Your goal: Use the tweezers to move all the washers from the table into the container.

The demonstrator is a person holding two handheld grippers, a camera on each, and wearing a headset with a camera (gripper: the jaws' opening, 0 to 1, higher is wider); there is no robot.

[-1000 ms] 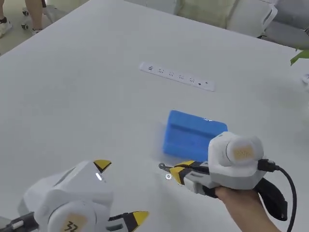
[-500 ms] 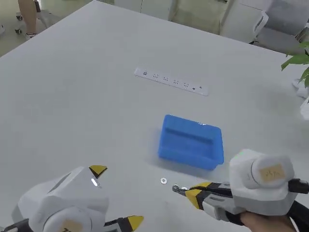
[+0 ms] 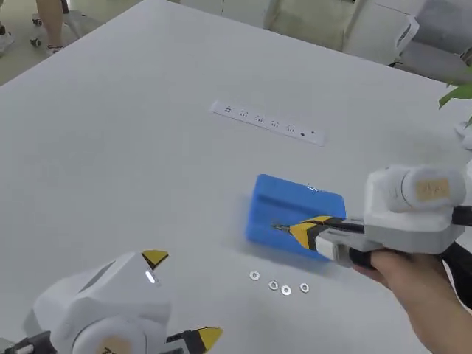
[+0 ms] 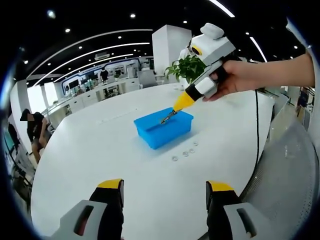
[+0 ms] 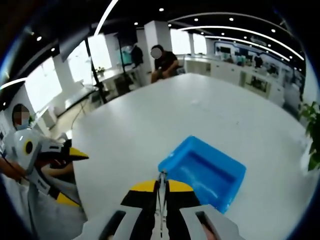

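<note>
A blue container [image 3: 295, 203] sits on the white table [image 3: 133, 147]. Several small metal washers [image 3: 273, 285] lie in a short row just in front of it, also seen in the left gripper view as washers [image 4: 185, 153]. My right gripper [image 3: 311, 230] is shut on thin tweezers [image 3: 282, 228], whose tips hang over the container's near wall. Whether a washer is between the tips is too small to tell. In the right gripper view the tweezers [image 5: 161, 186] point at the container [image 5: 205, 170]. My left gripper [image 3: 181, 299] stands open and empty near the table's front.
A white power strip [image 3: 269, 123] lies further back on the table. Chairs [image 3: 383, 29] stand along the far edge and a plant [image 3: 459, 92] is at the right. A person [image 5: 162, 62] sits beyond the table.
My right gripper has risen from the table beside the washers and swung back over the blue container with the tweezers. The left gripper has stayed put.
</note>
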